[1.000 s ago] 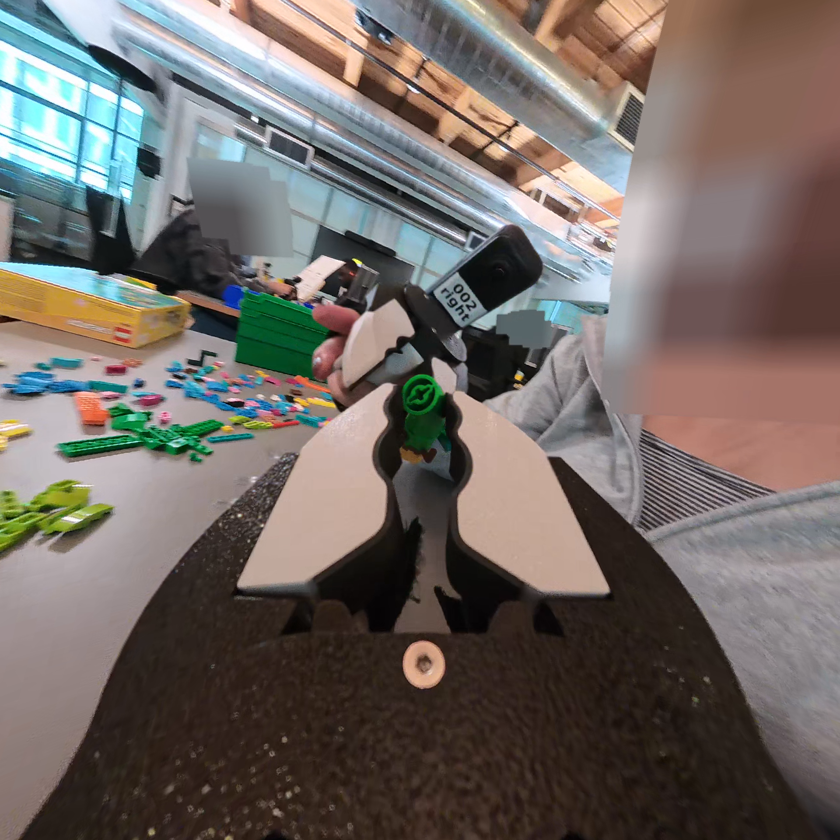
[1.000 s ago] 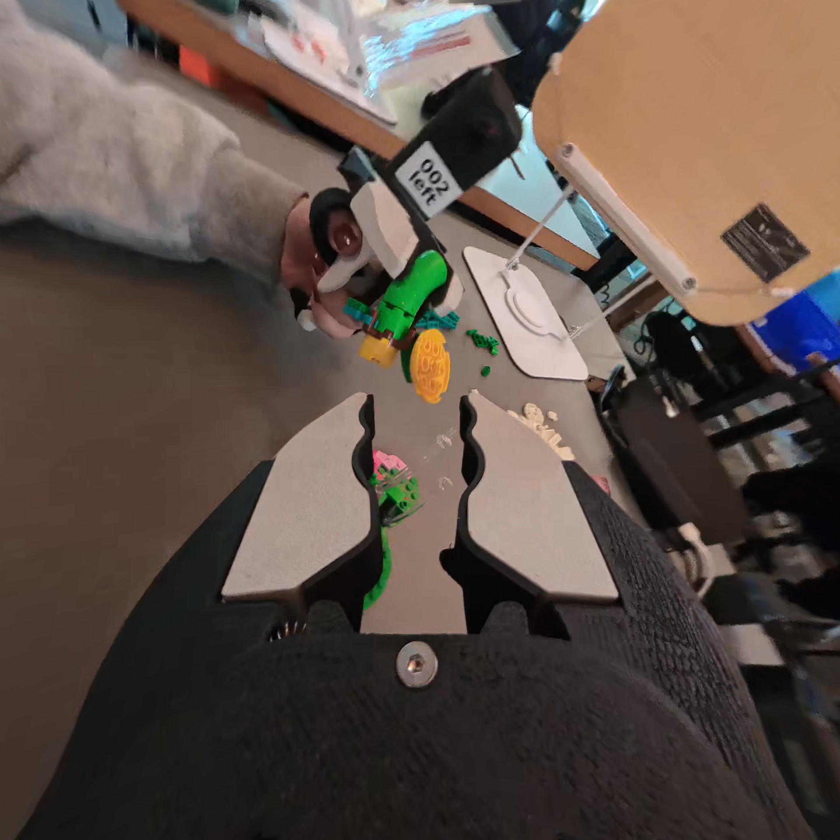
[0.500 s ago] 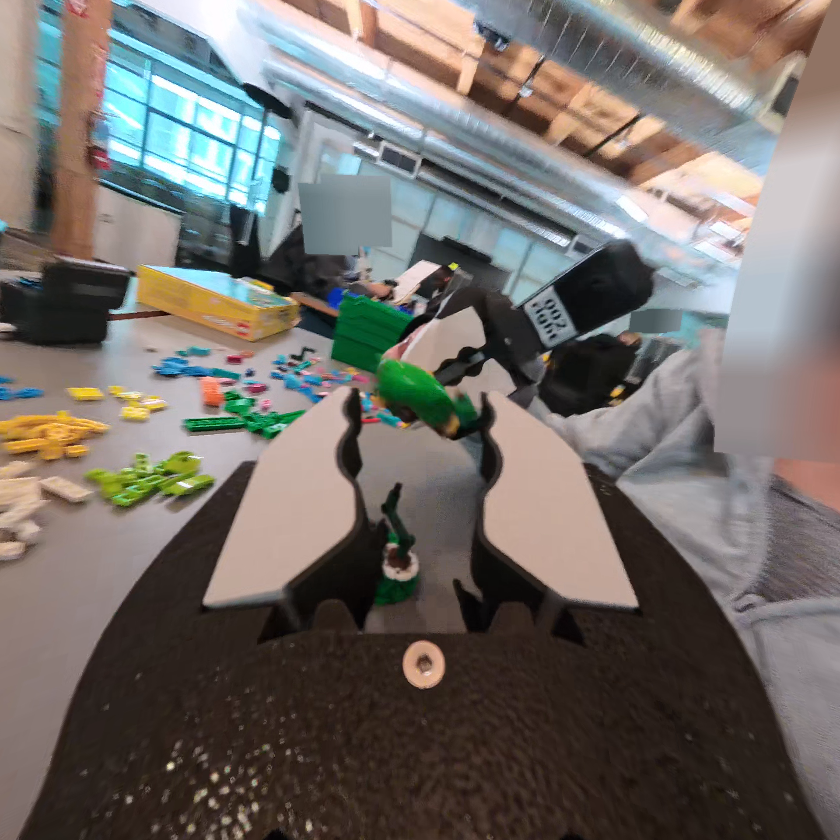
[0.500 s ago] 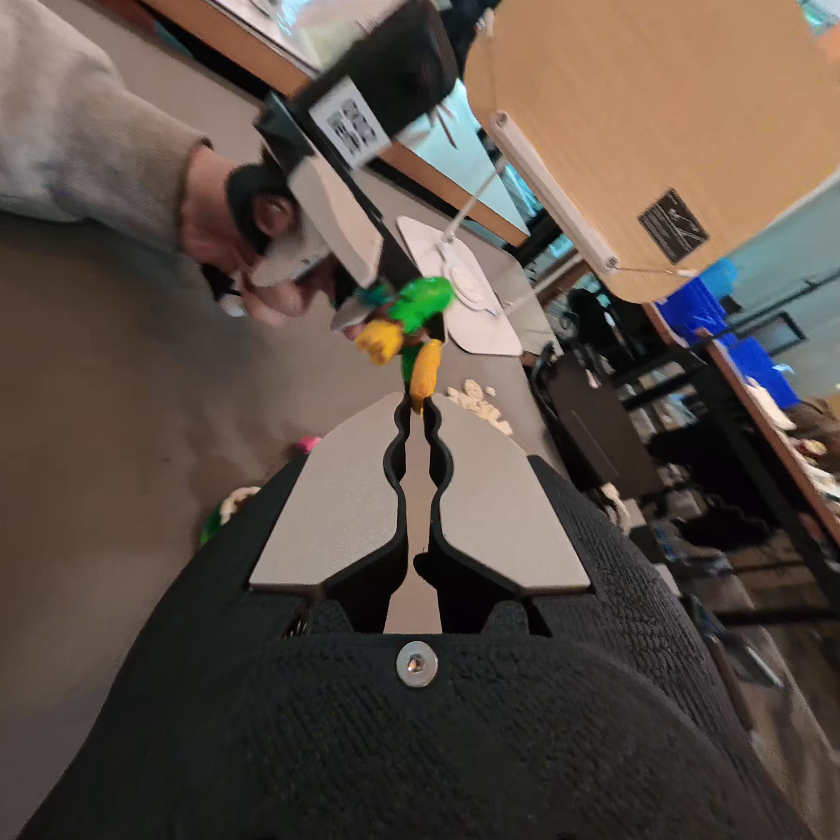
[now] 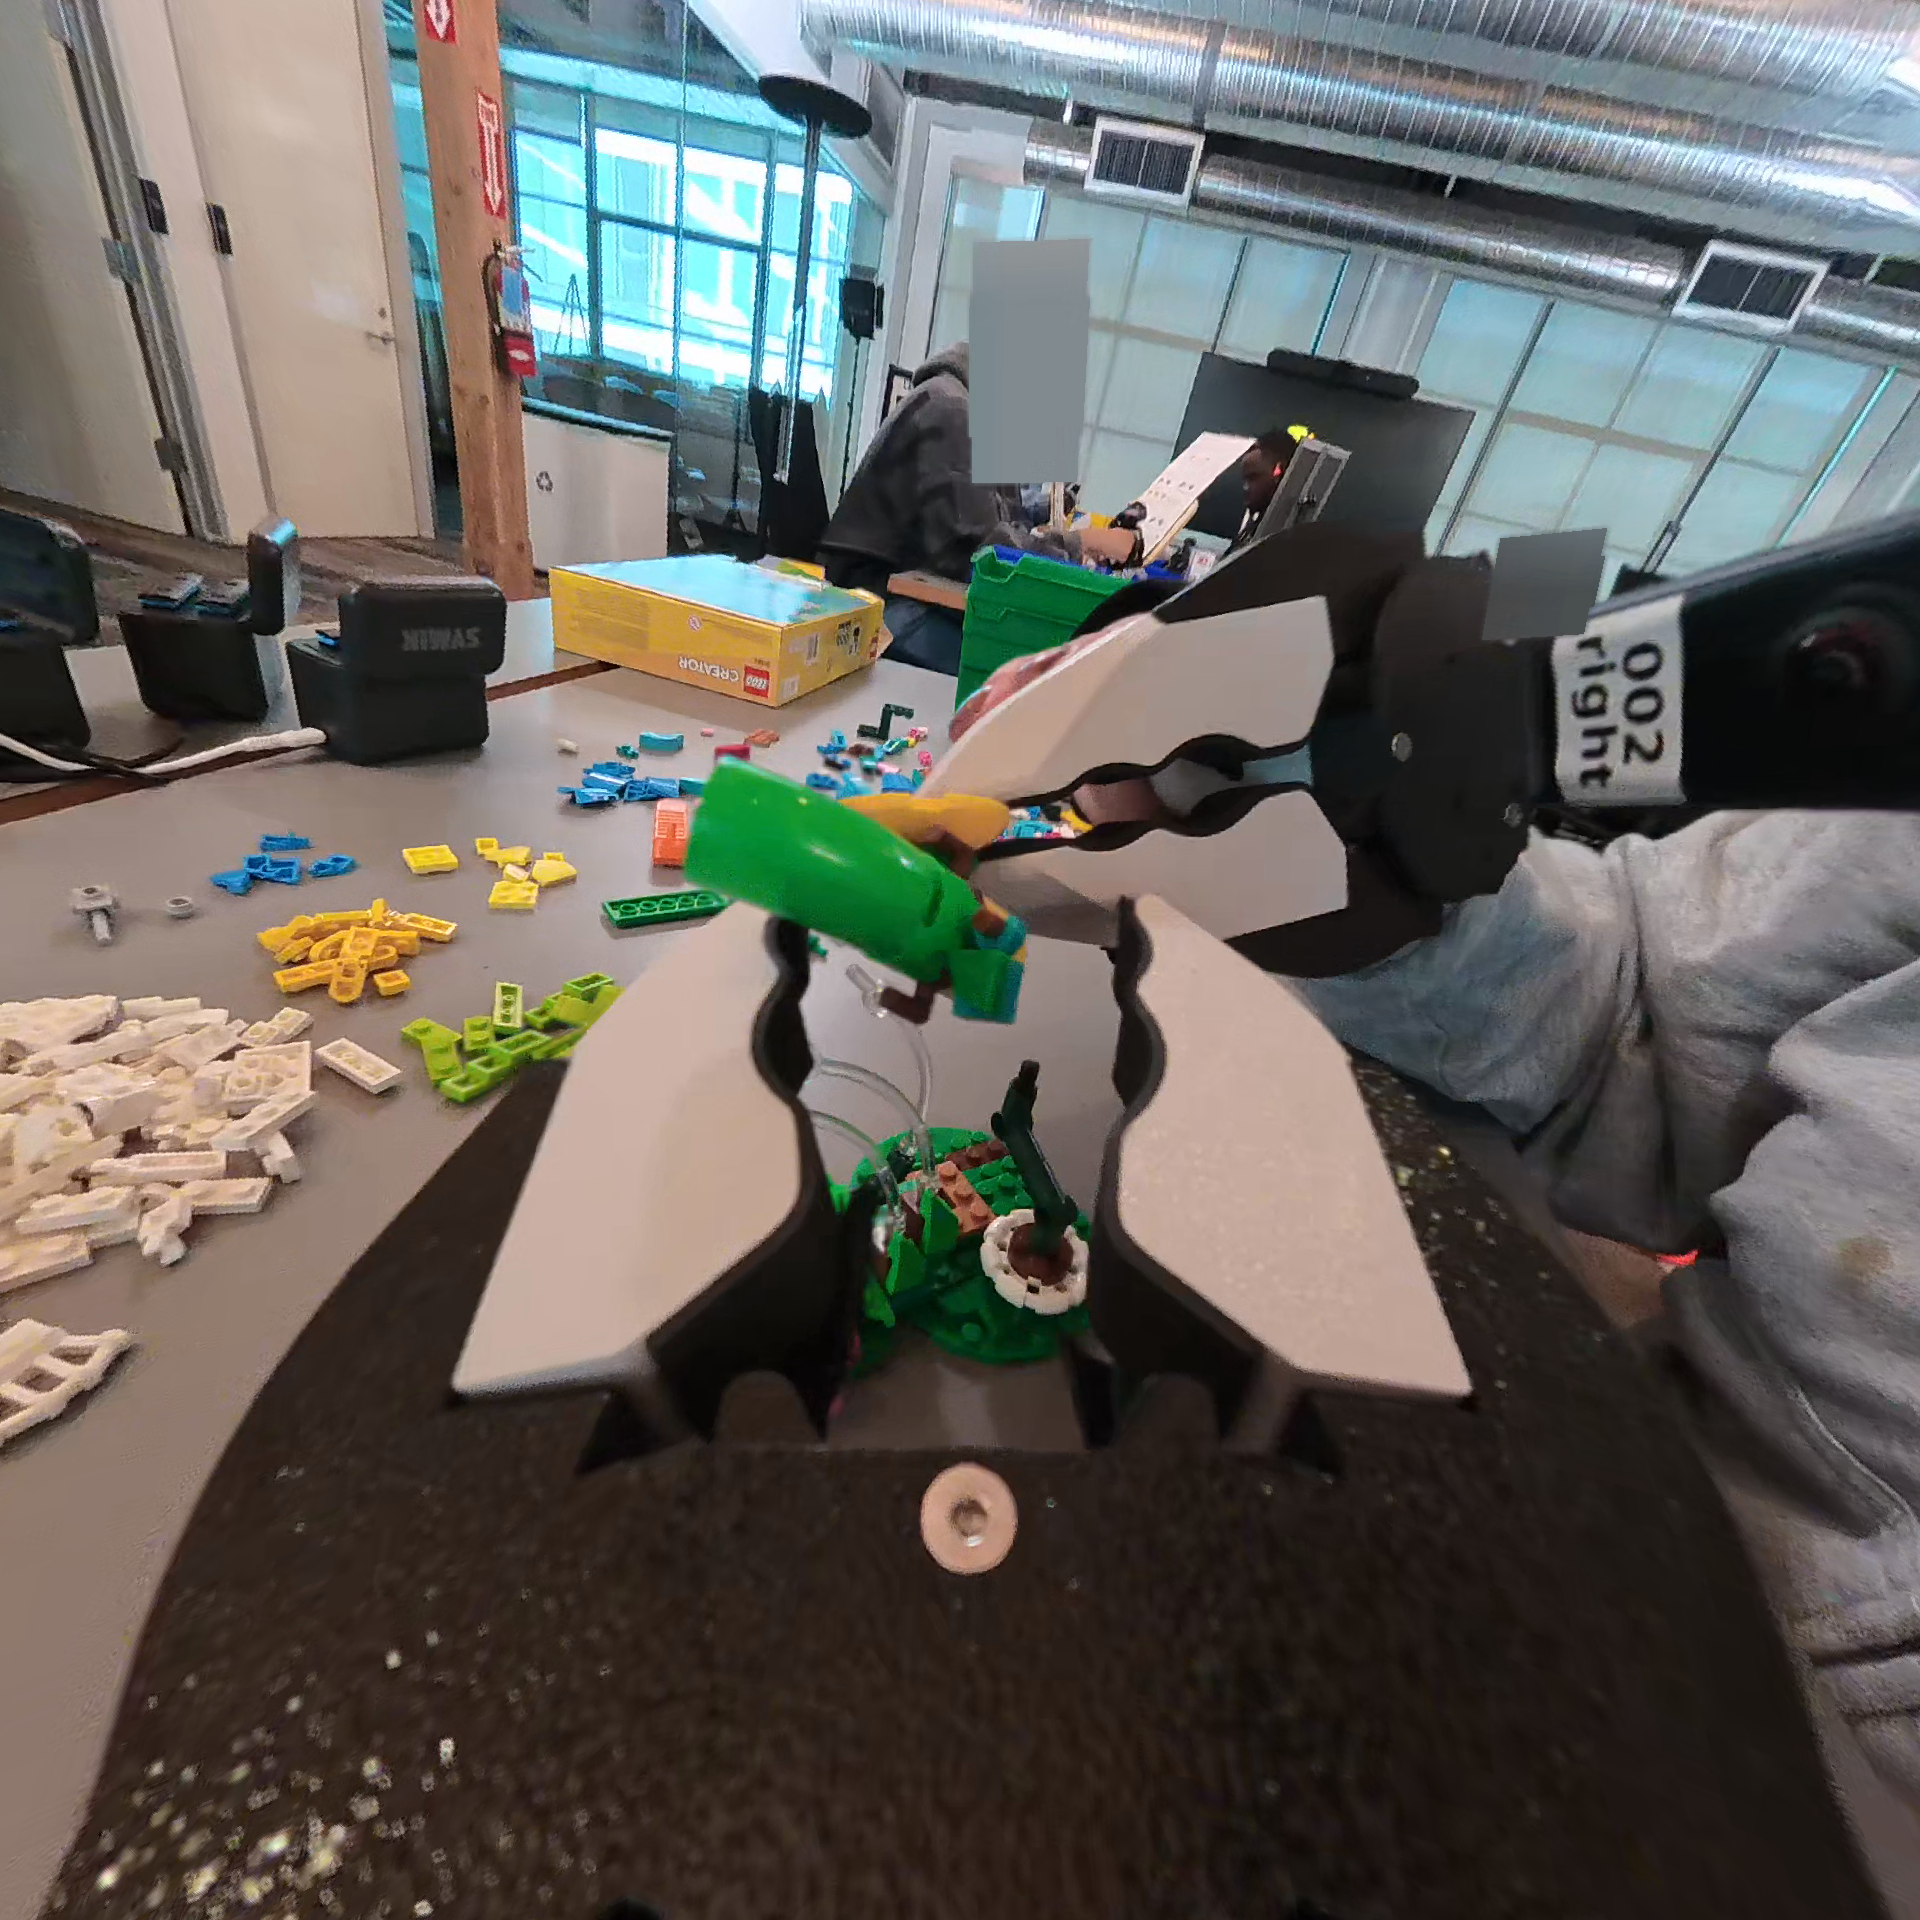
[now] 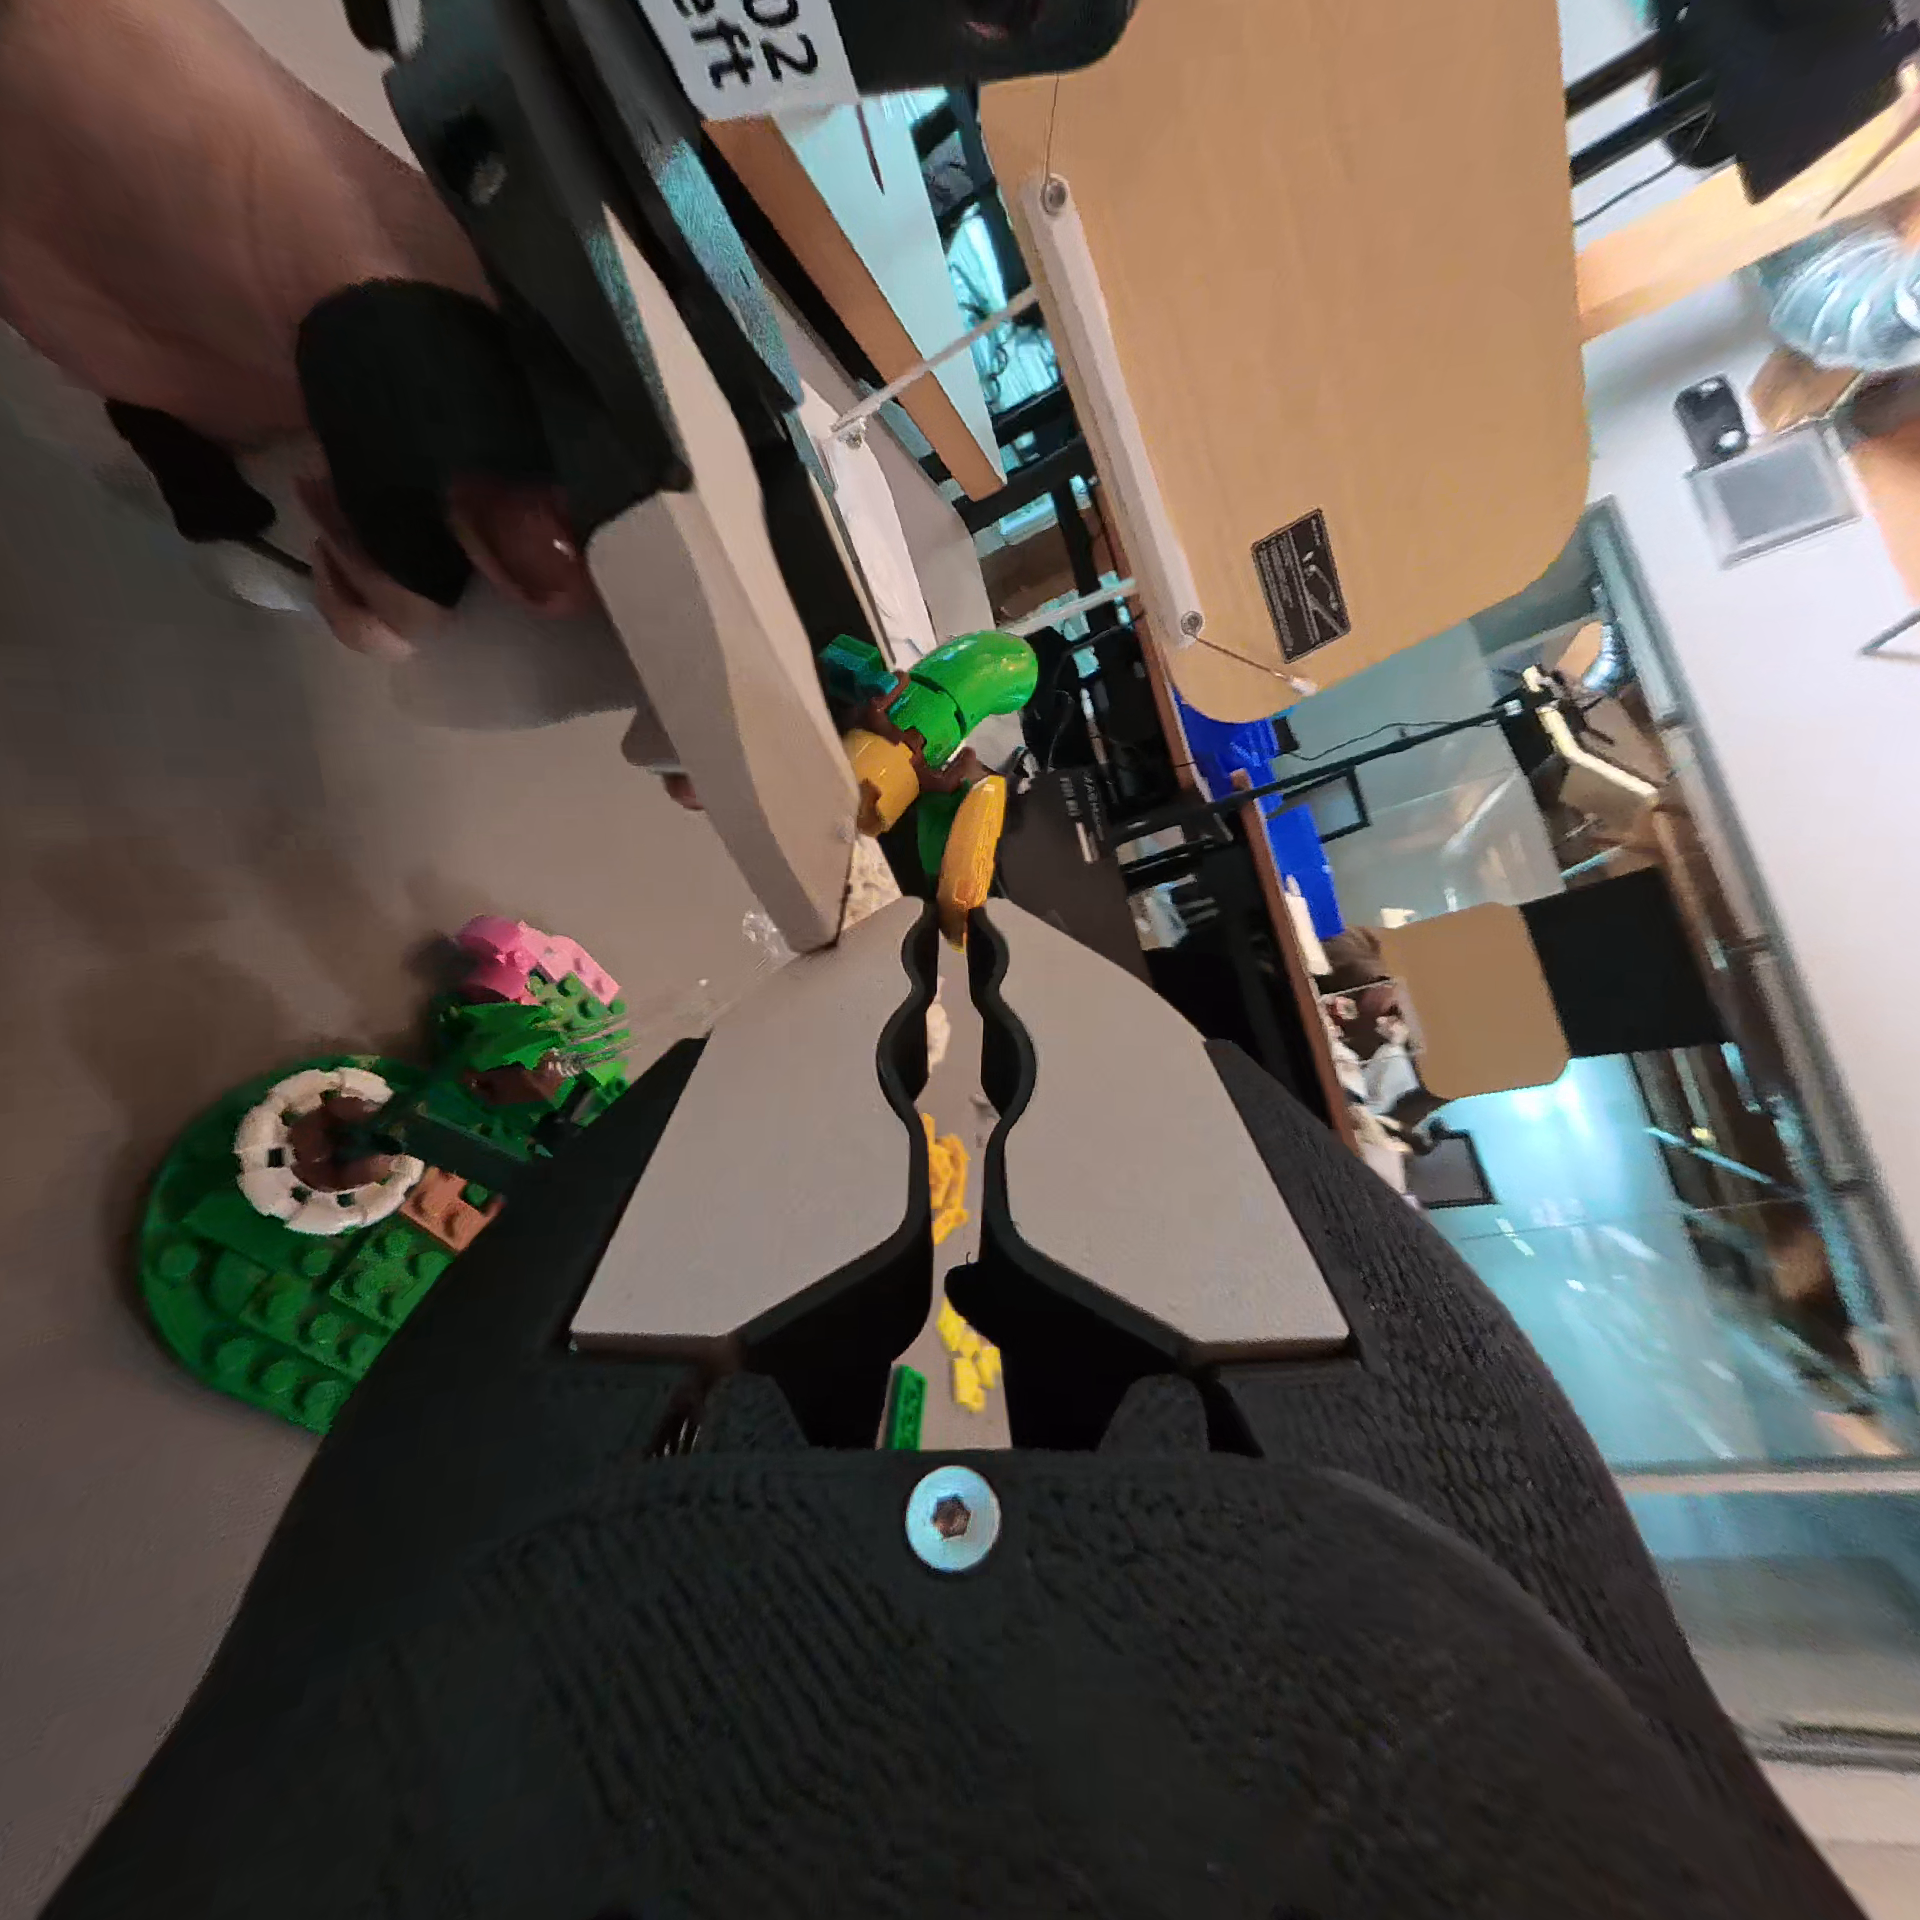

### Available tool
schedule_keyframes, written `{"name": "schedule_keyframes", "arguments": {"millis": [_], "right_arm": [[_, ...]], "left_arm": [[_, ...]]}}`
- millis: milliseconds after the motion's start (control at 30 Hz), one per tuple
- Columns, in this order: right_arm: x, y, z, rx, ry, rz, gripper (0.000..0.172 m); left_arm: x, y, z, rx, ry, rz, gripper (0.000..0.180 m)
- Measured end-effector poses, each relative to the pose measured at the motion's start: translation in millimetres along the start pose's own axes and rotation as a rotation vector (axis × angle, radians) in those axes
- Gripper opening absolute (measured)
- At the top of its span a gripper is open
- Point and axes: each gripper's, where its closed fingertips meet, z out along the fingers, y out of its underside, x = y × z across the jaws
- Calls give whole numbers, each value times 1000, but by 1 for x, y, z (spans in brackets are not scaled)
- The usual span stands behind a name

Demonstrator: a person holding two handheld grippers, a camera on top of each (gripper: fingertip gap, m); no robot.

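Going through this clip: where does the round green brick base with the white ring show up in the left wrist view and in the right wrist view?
Left wrist view: the round green base lies on the table low in the centre, seen through the gap between that gripper's open fingers.
Right wrist view: the same base sits at lower left, beside the gripper body.
Shared landmark: the small green and yellow brick figure, pinched by its yellow disc in the right gripper.

The left gripper (image 5: 961, 971) had its jaws spread wide, pressing on nothing. The right gripper (image 6: 954, 928) reached across just ahead of it, its fingertips (image 5: 971, 821) pinched nearly together on a thin yellow piece of a green brick figure (image 5: 831, 883). A hand (image 6: 343, 540) gripped the left tool's handle.
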Motion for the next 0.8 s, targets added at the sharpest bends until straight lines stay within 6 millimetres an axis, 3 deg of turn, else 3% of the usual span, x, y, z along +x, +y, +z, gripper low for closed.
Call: {"name": "schedule_keyframes", "arguments": {"millis": [167, 300, 367, 567, 700, 800], "right_arm": [[-2, 0, -3, 20, 2, -43, 4], [-5, -2, -6, 57, -20, -58, 4], [-6, -1, -8, 76, -62, 30, 4], [0, -6, -19, 216, -297, 577, 5], [-4, -1, -16, 182, -294, 556, 5], [-3, -6, -18, 210, -376, 724, 6]], "left_arm": [[-1, -10, -7, 89, 87, -164, 36], [4, -5, -9, 68, 224, -306, 30], [6, 0, -8, 21, 226, -262, 29], [23, -4, -10, 1, 281, -180, 22], [20, 0, -9, -13, 278, -201, 21], [25, -2, -12, -4, 334, -222, 21]]}}
